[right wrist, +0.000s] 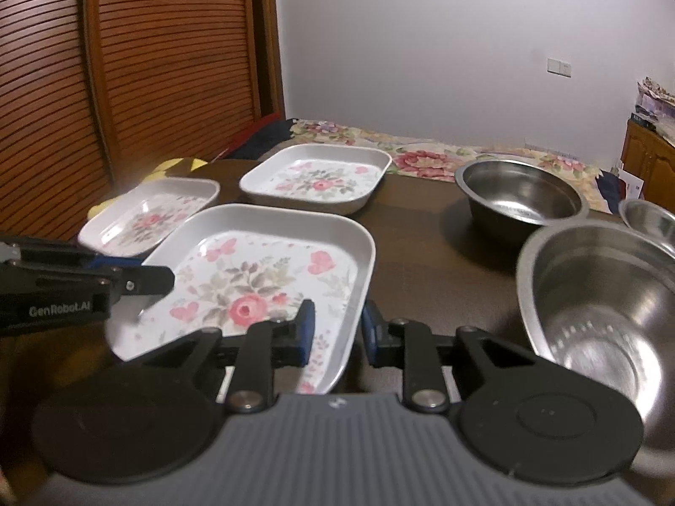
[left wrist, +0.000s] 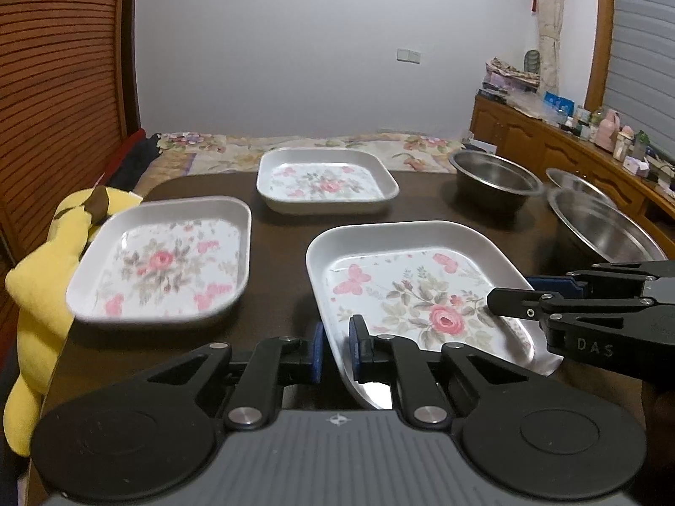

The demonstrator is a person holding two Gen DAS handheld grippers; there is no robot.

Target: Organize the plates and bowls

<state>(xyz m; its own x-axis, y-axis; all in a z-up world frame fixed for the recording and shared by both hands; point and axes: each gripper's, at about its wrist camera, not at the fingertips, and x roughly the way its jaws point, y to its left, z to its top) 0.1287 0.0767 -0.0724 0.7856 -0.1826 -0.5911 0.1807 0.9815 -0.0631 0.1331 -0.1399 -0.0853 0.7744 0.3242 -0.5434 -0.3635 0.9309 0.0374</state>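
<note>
Dark table point(left wrist: 270, 253): carries three floral plates and steel bowls.
Nearest plate point(right wrist: 270, 261): front middle, gripped at both near rims.
Left gripper point(left wrist: 336, 348): fingers clamped narrowly on its left rim.
Right gripper point(right wrist: 335, 329): pinching its right rim.

place: home bedroom | evidence: bed with floral bedspread point(left wrist: 295, 143) beyond the tabletop point(left wrist: 274, 211); slatted wooden wardrobe doors point(right wrist: 126, 63); wooden dresser point(left wrist: 548, 143) crowded with bottles; curtain point(left wrist: 548, 21); plush toy point(left wrist: 38, 278)
</note>
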